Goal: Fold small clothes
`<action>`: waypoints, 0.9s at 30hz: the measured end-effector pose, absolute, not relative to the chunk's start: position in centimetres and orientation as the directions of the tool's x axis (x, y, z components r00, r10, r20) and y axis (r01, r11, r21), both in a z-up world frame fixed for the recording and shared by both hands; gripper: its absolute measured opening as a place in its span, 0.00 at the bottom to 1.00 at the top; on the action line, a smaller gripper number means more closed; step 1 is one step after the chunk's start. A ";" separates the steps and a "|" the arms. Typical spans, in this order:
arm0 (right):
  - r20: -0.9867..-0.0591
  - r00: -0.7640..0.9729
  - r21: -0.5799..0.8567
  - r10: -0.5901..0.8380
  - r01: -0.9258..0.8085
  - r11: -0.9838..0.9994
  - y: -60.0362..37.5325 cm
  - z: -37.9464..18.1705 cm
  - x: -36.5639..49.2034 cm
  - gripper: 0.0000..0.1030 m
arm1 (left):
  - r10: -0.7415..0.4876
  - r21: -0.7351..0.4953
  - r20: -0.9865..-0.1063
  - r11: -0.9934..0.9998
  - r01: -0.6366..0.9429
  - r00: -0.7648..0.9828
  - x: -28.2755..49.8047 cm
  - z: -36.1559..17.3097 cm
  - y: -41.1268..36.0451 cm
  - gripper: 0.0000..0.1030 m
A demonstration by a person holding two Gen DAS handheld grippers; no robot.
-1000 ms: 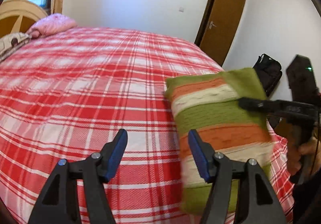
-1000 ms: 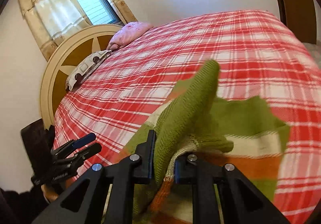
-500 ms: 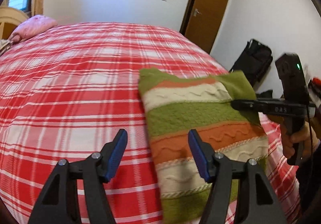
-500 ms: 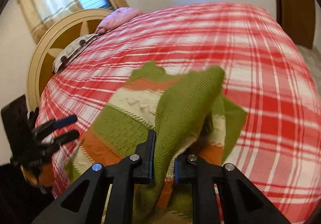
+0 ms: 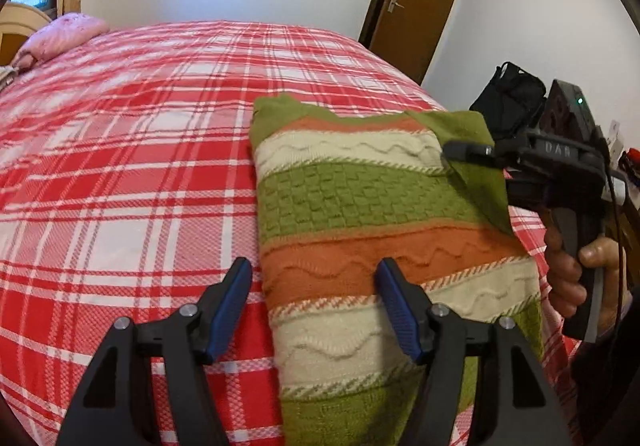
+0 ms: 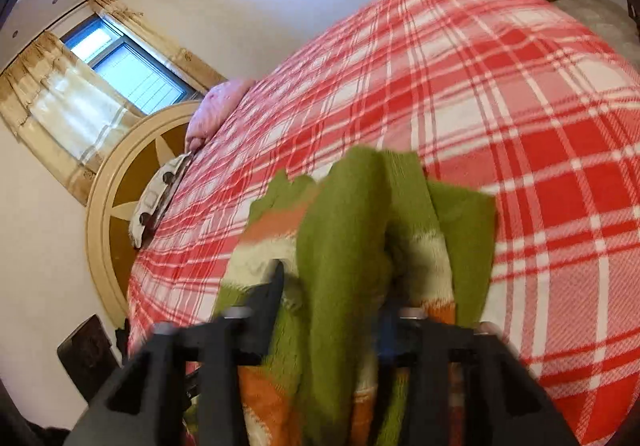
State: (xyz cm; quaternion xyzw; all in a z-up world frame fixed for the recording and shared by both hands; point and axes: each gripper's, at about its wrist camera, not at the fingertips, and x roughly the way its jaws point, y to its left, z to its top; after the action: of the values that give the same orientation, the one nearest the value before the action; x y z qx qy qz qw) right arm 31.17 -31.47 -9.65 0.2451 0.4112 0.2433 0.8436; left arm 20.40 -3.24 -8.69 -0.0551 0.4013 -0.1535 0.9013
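While the striped knit sweater [image 5: 360, 230] lies flat near the bed's right edge, its green sleeve [image 5: 476, 166] is lifted and pinched tight in the right gripper [image 5: 460, 150], jaws clamped on the fabric. Left gripper [image 5: 316, 302] hovers over the sweater's left edge, blue pads [image 5: 228, 306] spread wide with nothing pressed between them, having just eased a touch wider. Plenty of bare red plaid bedspread [image 5: 120, 166] stretches away to the left. A hand [image 5: 580, 274] on the right handle is cut off at the frame. Right wrist view is blurred; the sleeve hides its fingertips. Pink pillow [image 5: 60, 38] far back, black bag [image 5: 512, 102] beyond the bed.
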 end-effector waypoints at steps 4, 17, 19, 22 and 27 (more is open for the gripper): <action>-0.619 0.558 0.514 0.552 -0.244 0.823 -30.7 -7.8 31.9 0.11 | -0.320 -0.231 -0.698 0.947 0.221 0.640 20.7 -8.1 -3.0 0.73; -0.693 0.544 0.449 0.474 -0.188 0.873 -32.4 -10.9 35.0 0.16 | -0.274 -0.146 -0.731 0.957 0.249 0.625 21.1 -9.4 -6.5 0.76; -0.687 0.565 0.458 0.457 -0.153 0.876 -33.1 -11.2 34.3 0.25 | -0.253 -0.123 -0.739 0.962 0.244 0.625 21.2 -9.7 -6.5 0.83; -0.681 0.572 0.494 0.458 -0.103 0.863 -34.3 -10.7 32.0 0.27 | -0.252 -0.122 -0.747 0.962 0.246 0.615 21.0 -9.9 -6.0 0.84; -0.607 0.634 0.529 0.478 -0.126 0.839 -35.5 -7.3 23.3 0.27 | -0.273 -0.162 -0.744 0.959 0.232 0.610 19.8 -9.2 -4.1 0.84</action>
State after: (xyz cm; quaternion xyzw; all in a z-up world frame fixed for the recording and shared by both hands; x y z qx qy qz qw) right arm 23.33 -35.51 -7.34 0.2250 0.3912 0.1726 0.8755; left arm 19.84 -4.05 -9.20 -0.0244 0.4185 -0.1408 0.8969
